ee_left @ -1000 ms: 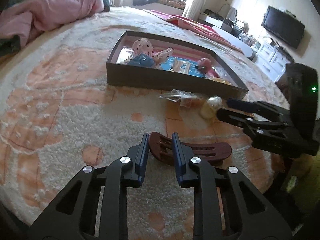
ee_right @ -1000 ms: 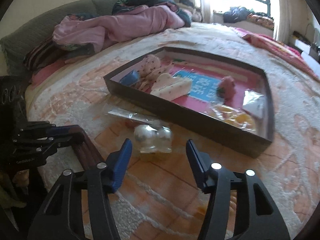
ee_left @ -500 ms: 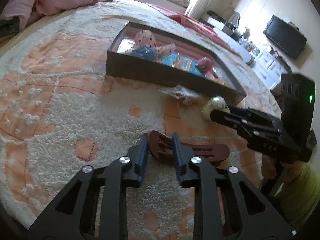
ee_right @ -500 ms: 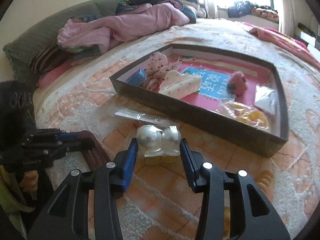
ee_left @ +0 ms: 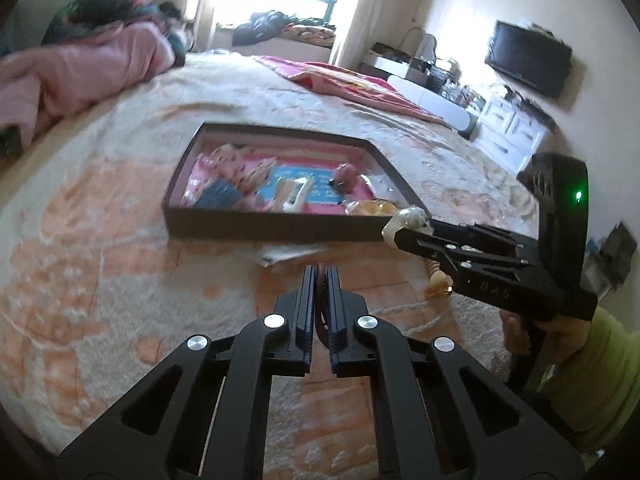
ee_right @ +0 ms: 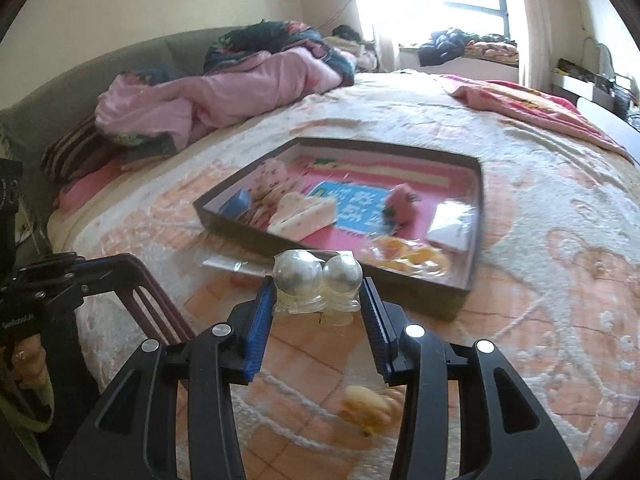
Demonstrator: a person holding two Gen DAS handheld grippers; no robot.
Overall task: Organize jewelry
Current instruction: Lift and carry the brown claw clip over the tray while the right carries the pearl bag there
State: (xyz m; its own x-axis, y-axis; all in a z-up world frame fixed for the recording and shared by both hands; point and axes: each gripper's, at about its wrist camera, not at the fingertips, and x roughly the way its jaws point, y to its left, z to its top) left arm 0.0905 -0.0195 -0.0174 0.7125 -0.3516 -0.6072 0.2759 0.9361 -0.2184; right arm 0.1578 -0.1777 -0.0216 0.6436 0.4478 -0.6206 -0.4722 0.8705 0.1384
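Note:
My left gripper [ee_left: 320, 276] is shut on a dark red hair clip [ee_right: 152, 300], held edge-on above the blanket; in its own view the clip is only a thin sliver between the pads. My right gripper [ee_right: 318, 300] is shut on a clear bag with two silver pearl balls [ee_right: 318, 278], lifted just in front of the near wall of the dark tray [ee_right: 464, 300]. The bag also shows at the right gripper's tip in the left wrist view [ee_left: 404, 220]. The tray [ee_left: 280, 228] holds several hair accessories and small bags.
An empty clear bag [ee_left: 288, 254] lies on the blanket before the tray. An amber bead bracelet [ee_right: 368, 404] lies under my right gripper. A pink quilt [ee_right: 208, 96] is heaped at the bed's far side. A TV and white cabinets [ee_left: 516, 120] stand to the right.
My left gripper closed on the hair clip and lifted it off the blanket. My right gripper closed on the pearl bag and raised it toward the tray.

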